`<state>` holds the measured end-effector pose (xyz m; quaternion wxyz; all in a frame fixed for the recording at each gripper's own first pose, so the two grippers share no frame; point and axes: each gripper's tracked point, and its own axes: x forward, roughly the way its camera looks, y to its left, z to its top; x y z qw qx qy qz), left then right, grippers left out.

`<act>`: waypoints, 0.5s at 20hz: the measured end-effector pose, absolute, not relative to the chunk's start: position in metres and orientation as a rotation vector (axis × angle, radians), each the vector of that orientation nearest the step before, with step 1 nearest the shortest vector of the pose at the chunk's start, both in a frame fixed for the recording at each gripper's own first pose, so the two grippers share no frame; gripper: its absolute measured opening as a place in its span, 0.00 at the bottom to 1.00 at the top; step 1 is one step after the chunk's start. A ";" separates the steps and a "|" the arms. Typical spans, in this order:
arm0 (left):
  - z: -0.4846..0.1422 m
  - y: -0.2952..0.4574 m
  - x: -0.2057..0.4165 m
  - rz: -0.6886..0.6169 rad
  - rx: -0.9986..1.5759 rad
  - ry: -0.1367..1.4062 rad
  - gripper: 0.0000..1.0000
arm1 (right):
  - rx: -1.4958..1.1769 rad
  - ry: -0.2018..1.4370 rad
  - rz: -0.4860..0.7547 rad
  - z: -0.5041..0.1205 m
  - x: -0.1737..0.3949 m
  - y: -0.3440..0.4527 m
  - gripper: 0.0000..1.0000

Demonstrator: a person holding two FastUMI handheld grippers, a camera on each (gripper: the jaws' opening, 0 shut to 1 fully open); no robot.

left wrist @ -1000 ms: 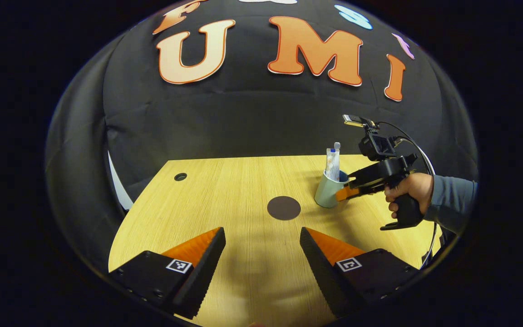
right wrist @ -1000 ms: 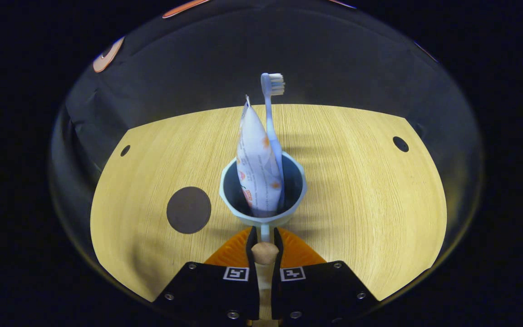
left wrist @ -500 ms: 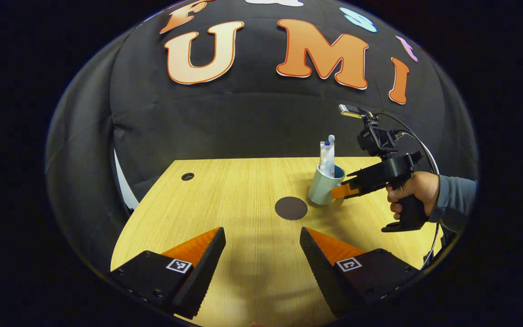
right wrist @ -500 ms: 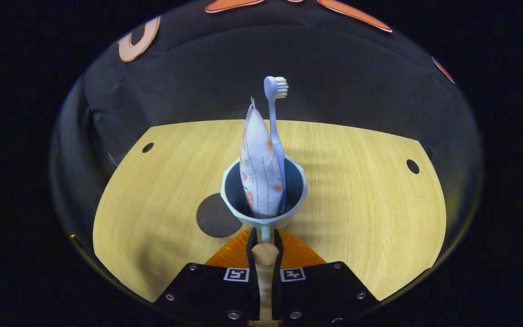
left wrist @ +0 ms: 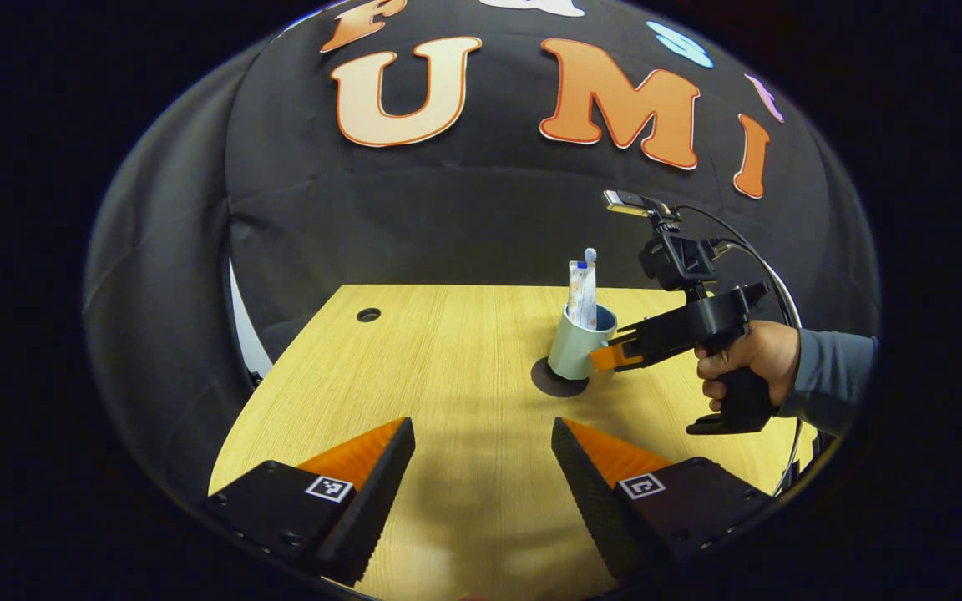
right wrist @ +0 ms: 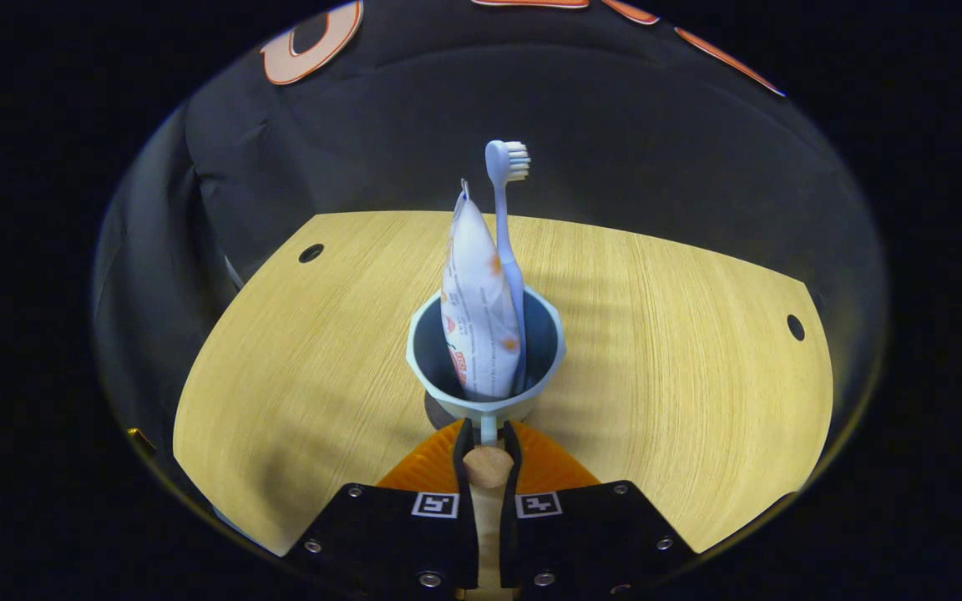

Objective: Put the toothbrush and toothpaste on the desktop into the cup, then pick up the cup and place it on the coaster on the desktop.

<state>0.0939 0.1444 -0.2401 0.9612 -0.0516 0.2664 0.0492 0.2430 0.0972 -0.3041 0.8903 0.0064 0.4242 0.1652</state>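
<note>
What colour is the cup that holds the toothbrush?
The cup is pale blue-green outside and darker blue inside; the right gripper view shows it best.

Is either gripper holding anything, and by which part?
Right gripper holds the cup by its handle; left gripper is open, holding nothing.

Both views share the cup, right nearer.
</note>
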 end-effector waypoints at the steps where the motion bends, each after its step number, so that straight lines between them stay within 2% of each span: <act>1: -0.241 0.149 0.093 0.104 -0.110 0.541 0.99 | 0.007 0.890 0.341 -0.304 0.243 0.097 0.10; 8: -0.245 0.169 0.089 0.098 -0.122 0.539 0.99 | -0.029 0.908 0.335 -0.299 0.243 0.094 0.12; 10: -0.244 0.172 0.091 0.084 -0.121 0.532 0.99 | 0.014 0.925 0.332 -0.298 0.239 0.094 0.24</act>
